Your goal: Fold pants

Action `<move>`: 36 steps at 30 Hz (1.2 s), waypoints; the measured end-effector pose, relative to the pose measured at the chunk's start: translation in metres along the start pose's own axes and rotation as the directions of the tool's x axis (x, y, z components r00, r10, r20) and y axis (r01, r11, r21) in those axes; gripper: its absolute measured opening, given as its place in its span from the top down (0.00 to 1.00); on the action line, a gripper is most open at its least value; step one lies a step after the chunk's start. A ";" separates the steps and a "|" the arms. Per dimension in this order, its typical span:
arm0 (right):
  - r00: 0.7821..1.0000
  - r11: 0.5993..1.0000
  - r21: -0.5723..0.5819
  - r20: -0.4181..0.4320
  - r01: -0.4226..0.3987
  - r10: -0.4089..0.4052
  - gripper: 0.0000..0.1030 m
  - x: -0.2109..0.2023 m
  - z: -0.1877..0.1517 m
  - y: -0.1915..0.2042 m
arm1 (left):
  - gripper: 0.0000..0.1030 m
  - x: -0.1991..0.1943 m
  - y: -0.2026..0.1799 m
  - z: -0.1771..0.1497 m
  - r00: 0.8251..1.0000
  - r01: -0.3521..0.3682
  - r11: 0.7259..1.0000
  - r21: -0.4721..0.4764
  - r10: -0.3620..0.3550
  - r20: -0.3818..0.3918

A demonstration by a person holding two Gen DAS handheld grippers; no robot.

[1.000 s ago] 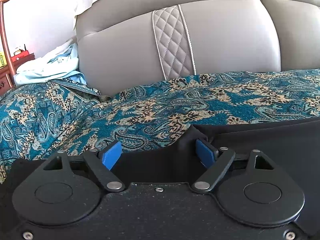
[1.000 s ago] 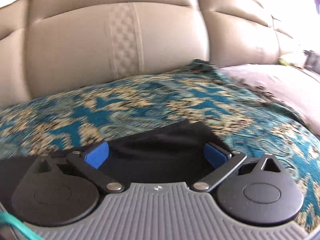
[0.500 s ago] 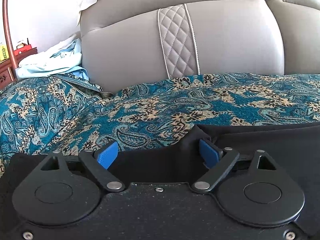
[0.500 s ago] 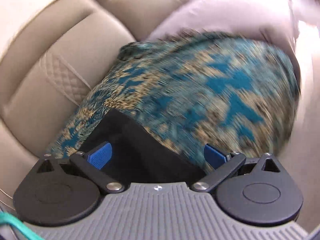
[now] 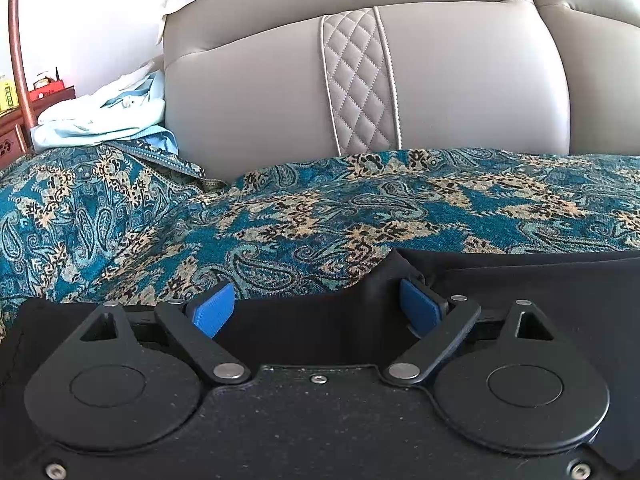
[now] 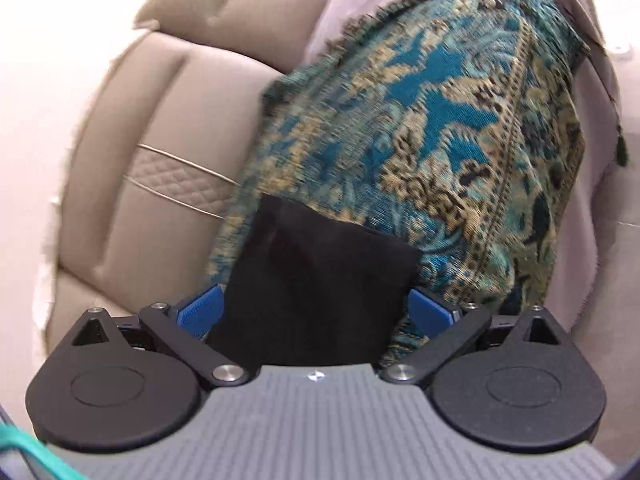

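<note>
Black pants (image 5: 520, 280) lie on a teal paisley throw (image 5: 280, 216) that covers a sofa seat. In the left wrist view my left gripper (image 5: 316, 308) is open, low over the pants' edge, with black cloth between and under its blue pads (image 5: 212, 310). In the right wrist view my right gripper (image 6: 316, 314) is open and rolled sideways; a corner of the black pants (image 6: 316, 276) lies between its blue pads (image 6: 200, 314) without being pinched.
A grey leather sofa back (image 5: 440, 80) with a quilted strip rises behind the throw. Light blue and white clothes (image 5: 104, 116) are piled at the far left beside red wooden furniture (image 5: 24, 92). The throw's fringed end (image 6: 480, 80) drapes over a pale cushion.
My right gripper has rolled sharply sideways and moved along the pants' end, so its view tilts. My left gripper has stayed nearly still, open over the pants' edge.
</note>
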State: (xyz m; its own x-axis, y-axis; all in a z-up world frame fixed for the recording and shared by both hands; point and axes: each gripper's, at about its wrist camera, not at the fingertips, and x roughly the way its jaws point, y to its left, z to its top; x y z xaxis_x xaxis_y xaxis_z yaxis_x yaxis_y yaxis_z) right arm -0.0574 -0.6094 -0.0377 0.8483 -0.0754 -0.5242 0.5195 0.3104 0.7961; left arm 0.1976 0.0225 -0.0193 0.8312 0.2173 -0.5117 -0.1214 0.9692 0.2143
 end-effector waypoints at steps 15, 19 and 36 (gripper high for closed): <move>0.999 0.972 -0.235 0.039 0.024 -0.015 0.05 0.040 -0.018 0.044 | 0.12 0.001 0.004 0.000 1.000 0.015 1.000 -0.027 -0.015 -0.004; 0.992 0.937 -0.338 0.113 0.088 -0.053 0.07 0.052 -0.026 0.060 | 0.12 0.002 0.006 0.000 1.000 0.023 0.999 -0.040 -0.023 -0.007; 0.989 0.890 -0.448 0.144 0.091 -0.029 0.91 0.093 -0.071 0.140 | 0.07 0.004 0.014 0.002 0.998 0.046 0.994 -0.102 -0.050 -0.032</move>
State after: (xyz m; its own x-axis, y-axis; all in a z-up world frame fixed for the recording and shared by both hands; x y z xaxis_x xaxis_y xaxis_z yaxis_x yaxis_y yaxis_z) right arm 0.0872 -0.5058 0.0031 0.8390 -0.2196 -0.4979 0.4932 0.6935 0.5252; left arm 0.2006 0.0371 -0.0168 0.8183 0.1724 -0.5483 -0.1373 0.9850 0.1048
